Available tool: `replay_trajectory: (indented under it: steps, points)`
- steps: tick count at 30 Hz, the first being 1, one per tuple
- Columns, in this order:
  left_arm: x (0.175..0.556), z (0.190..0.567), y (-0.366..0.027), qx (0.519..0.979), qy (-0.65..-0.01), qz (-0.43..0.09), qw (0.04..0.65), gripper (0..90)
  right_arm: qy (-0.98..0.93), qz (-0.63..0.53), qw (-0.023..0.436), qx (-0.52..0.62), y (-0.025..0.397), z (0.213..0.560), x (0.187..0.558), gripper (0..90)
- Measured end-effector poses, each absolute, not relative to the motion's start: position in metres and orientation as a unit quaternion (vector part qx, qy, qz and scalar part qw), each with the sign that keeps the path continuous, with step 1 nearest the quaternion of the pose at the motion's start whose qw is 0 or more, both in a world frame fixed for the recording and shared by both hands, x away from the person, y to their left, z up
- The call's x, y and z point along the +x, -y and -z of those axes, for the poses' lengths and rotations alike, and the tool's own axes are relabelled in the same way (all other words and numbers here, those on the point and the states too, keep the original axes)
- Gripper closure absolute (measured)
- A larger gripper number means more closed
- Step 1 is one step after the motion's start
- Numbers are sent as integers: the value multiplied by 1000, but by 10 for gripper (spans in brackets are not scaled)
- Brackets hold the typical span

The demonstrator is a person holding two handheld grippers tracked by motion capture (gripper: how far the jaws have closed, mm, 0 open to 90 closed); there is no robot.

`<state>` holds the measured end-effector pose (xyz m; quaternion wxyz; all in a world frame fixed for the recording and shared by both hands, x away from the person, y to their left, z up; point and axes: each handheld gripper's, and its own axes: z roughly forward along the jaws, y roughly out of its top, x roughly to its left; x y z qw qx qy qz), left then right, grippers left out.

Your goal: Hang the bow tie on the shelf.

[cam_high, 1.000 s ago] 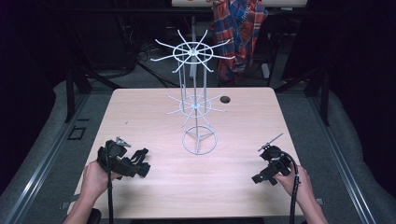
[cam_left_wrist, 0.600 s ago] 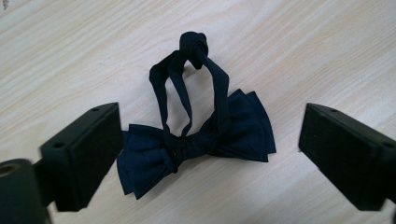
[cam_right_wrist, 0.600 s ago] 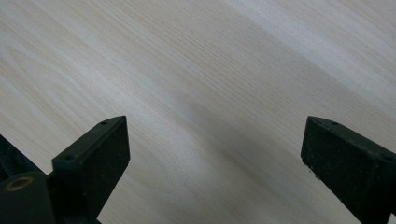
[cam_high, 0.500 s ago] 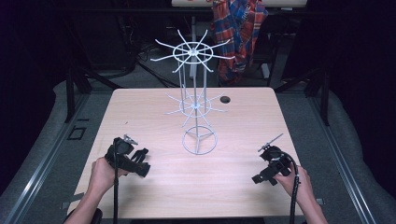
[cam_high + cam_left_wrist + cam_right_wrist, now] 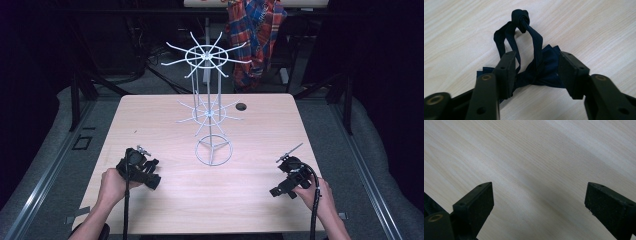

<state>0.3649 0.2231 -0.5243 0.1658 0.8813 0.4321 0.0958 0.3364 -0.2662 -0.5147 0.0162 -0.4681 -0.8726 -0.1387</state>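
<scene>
A dark navy fabric piece [image 5: 549,72] with thin straps tied in a knot [image 5: 521,17] lies on the light wooden table [image 5: 165,125]. My left gripper [image 5: 538,60] is open and held low over it, one jaw on each side of the cloth, and the straps rise between the jaws. In the high view the left gripper [image 5: 146,175] is at the table's front left, held by a hand. My right gripper [image 5: 280,190] is at the front right; its jaws [image 5: 539,192] stand wide open over bare wood. A white wire rack [image 5: 206,100] stands mid-table.
The rack has two tiers of radiating hooks and a ring base [image 5: 213,151] between the two grippers. A small dark round spot [image 5: 241,106] lies behind it on the table. A plaid garment [image 5: 255,30] hangs beyond the far edge. Dark floor surrounds the table.
My left gripper has shifted slightly to the right along the front of the table. The right gripper has stayed in place.
</scene>
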Motion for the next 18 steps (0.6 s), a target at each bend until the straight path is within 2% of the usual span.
replay_trajectory:
  steps: [5, 8, 9, 12, 14, 18]
  points:
    - [369, 529, -220, 885, -432, -85, 152, 587, 873, 141, 15, -467, 266, 515, 336, 85]
    - [371, 532, -217, 888, -428, -81, 147, 675, 873, 141, 14, -467, 266, 515, 336, 86]
    - [371, 532, -216, 890, -425, -80, 144, 675, 873, 141, 14, -467, 266, 515, 336, 86]
    - [371, 533, -215, 892, -420, -80, 145, 785, 874, 137, 13, -466, 267, 515, 336, 86]
    - [371, 532, -214, 893, -419, -81, 147, 827, 875, 140, 12, -464, 267, 515, 337, 86]
    - [369, 530, -215, 892, -417, -84, 152, 861, 875, 140, 13, -463, 267, 515, 337, 87]
